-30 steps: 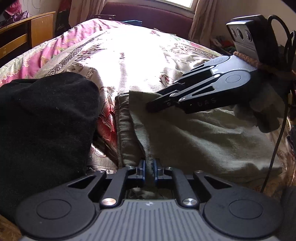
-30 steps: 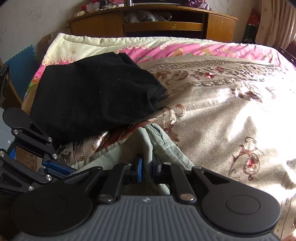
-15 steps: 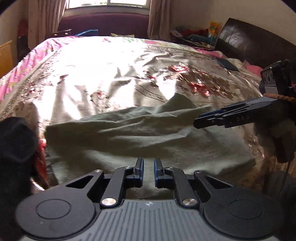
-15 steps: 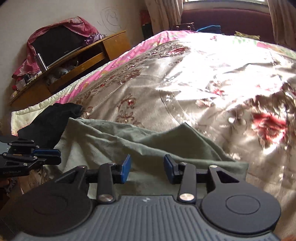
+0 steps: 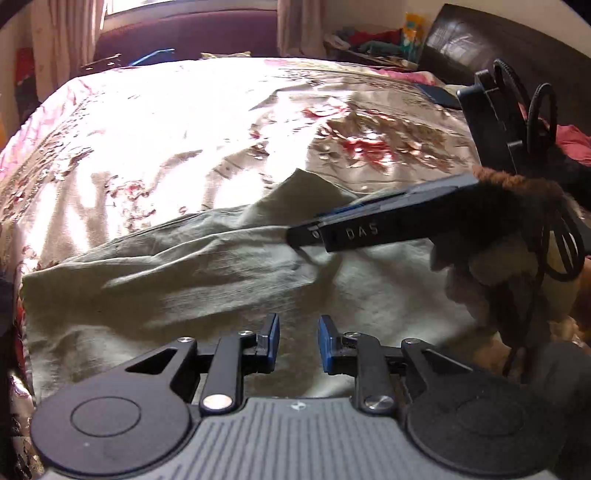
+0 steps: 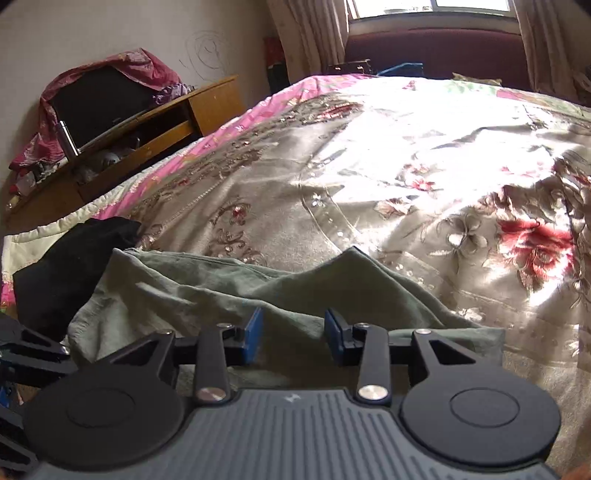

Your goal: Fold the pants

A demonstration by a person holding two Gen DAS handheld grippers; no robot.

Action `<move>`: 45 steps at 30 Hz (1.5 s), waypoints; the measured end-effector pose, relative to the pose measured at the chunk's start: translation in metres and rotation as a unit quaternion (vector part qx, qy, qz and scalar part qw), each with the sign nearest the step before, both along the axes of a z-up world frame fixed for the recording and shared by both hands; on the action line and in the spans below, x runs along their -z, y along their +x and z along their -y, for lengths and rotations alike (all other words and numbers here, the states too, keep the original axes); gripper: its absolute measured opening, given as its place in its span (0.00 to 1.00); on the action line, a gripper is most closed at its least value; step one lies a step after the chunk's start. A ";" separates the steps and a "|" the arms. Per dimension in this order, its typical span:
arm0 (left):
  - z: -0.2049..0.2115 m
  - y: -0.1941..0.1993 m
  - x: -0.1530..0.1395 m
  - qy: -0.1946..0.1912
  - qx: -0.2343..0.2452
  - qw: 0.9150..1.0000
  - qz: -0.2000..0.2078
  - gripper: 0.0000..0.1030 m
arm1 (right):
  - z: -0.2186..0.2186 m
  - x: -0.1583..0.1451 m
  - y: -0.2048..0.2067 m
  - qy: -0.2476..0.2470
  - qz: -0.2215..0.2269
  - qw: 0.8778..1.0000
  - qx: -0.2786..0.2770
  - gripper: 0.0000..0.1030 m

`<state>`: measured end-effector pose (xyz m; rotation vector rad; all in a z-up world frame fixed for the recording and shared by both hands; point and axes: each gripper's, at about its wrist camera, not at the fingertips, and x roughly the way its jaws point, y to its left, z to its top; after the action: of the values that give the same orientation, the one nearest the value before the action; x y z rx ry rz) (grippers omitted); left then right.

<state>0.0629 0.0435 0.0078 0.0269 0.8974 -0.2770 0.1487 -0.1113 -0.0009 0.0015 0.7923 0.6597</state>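
Olive-green pants (image 5: pixel 207 280) lie folded and wrinkled on the floral bedspread (image 5: pixel 184 129), with one corner peaked up at the far edge. My left gripper (image 5: pixel 297 343) is open and empty just above the near part of the pants. My right gripper (image 6: pixel 293 334) is open and empty over the pants (image 6: pixel 229 291) too. In the left wrist view the right gripper (image 5: pixel 306 232) reaches in from the right, low over the cloth.
A black garment (image 6: pixel 66 266) lies on the bed left of the pants. A wooden cabinet (image 6: pixel 147 129) stands beyond the bed's left side. A dark headboard (image 5: pixel 517 48) and clutter sit at the right. A window with curtains (image 6: pixel 424 22) is at the far end.
Both grippers let go of the pants' edge and opened. They swung away from the black garment to face along the bed, and the pants now lie spread flat.
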 end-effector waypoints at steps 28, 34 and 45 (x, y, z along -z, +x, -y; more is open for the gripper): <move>0.007 0.065 0.020 0.113 -0.098 0.976 0.157 0.40 | -0.009 0.027 -0.080 -0.054 0.040 0.997 0.025 0.51; 0.019 0.048 0.047 0.184 -0.073 0.971 0.138 0.40 | 0.051 -0.002 -0.084 0.018 0.069 0.988 0.135 0.52; 0.033 0.039 0.051 0.216 -0.064 0.963 0.147 0.39 | 0.112 0.030 -0.056 0.109 -0.035 0.966 0.230 0.52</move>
<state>0.1023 0.0110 -0.0427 0.4045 0.6452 0.0496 0.0922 -0.2235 -0.0313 0.4008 0.7496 0.3020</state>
